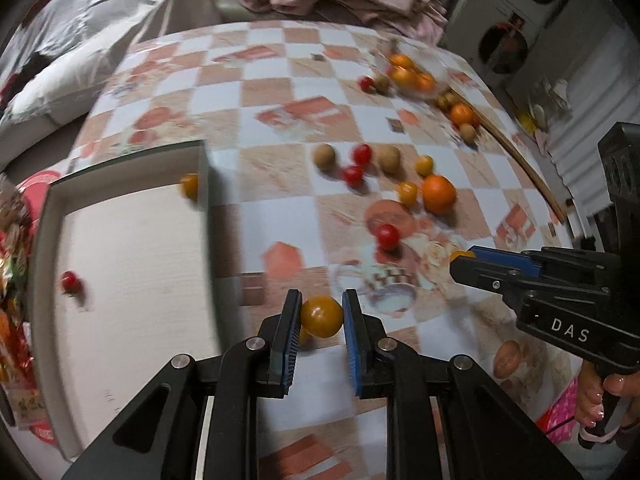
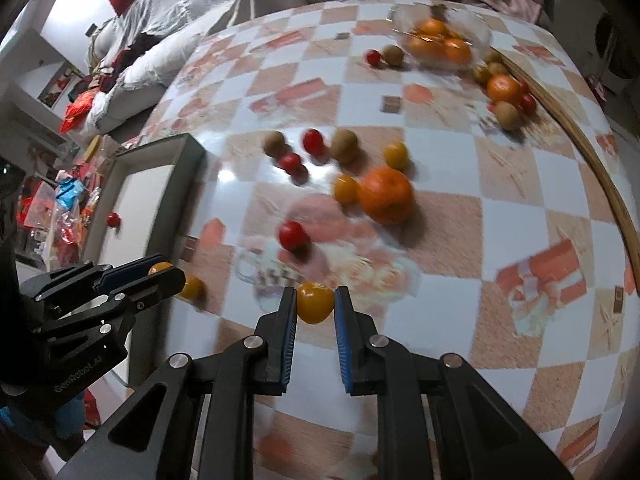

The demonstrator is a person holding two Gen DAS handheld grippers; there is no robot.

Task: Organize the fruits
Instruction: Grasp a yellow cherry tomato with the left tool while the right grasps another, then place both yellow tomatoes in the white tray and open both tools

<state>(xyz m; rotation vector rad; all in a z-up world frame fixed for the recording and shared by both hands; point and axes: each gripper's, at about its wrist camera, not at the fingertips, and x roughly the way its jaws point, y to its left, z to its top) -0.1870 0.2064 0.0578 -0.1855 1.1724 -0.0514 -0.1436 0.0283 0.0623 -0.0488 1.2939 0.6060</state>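
Left claw pinching a yellow tomato between its blue pads, held above the surface just right of the white tray. Right claw also pinching its own yellow fruit, held over the printed cloth near the front edge.

Tray contents: one red tomato near the left wall, one yellow piece at the far right corner against the wall.

A third yellow tomato lies on the surface just beside the left claw's tip in the right wrist view.

Loose on the surface, mid area: big orange with a yellow tomato touching its left side, another yellow just behind it, lone red tomato nearer the claws. Behind those: two brown fruits and two reds, clustered.

Far side: glass bowl holding oranges, a red and a brown fruit just left of it. Small group with one orange to the bowl's right, beside a wooden stick.

Both views motion-blurred.
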